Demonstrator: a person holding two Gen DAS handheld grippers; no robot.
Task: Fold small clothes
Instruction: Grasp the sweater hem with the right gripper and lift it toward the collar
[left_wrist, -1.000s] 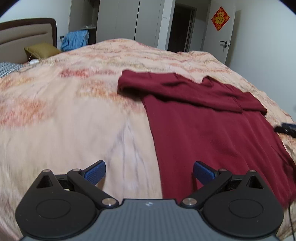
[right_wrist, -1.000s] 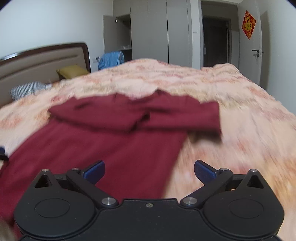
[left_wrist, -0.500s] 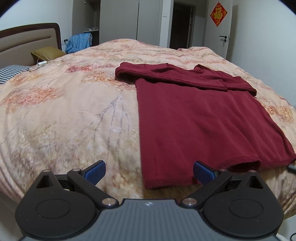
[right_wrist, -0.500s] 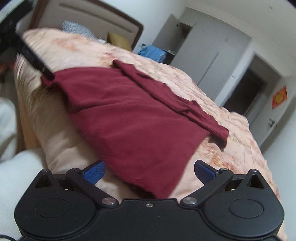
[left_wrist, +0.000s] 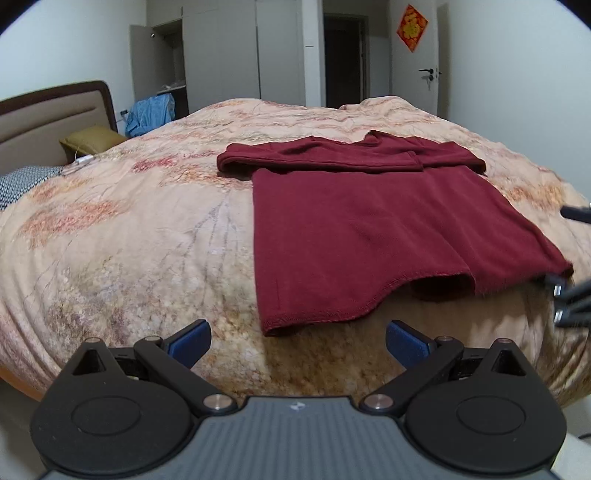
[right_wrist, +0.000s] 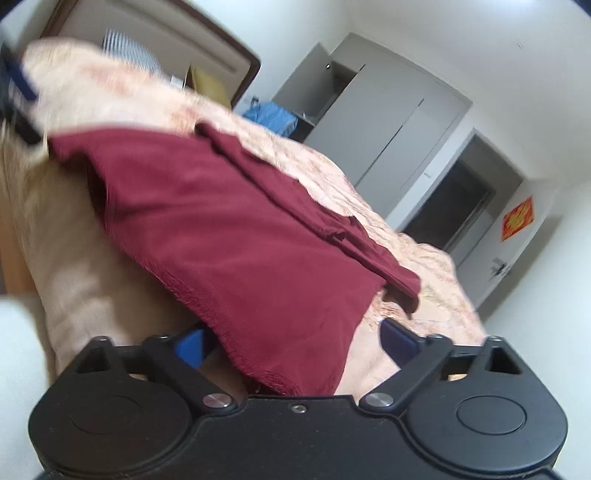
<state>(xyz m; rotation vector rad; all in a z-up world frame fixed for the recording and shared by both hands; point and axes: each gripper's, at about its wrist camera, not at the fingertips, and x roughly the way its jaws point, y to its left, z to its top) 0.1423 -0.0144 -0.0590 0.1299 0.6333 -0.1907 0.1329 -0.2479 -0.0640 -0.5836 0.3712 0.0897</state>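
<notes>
Presently catalogued: one dark red top (left_wrist: 388, 221), laid flat on a patterned bed (left_wrist: 129, 240), sleeves folded across the far end, hem draped over the near edge of the mattress.

Left claw (left_wrist: 297, 338): released, jaws spread wide, nothing held. The top's near-left hem corner is found just ahead of it, slightly toward its left finger, not touched.

Right claw (right_wrist: 291, 341): jaws spread, tilted steeply. The other hem corner (right_wrist: 280, 373) hangs between its fingers (right_wrist: 397, 338); no grip is made yet. This view is blurred, so contact with the fingers cannot be told.

Risks noted, as judgement:
- Only the top layer may be pinched. The hem is seen parted toward the right claw's side, a gap open beneath the upper layer; the back panel would then be left behind and the fold spoiled.
- The bedcover may be caught together with the hem, as the cloth lies directly on it.
- An uneven lift is likely if one claw is closed before the other is set, the hem being pulled askew.
- The folded sleeves ahead may be dragged loose if the hem is carried forward too low.
</notes>
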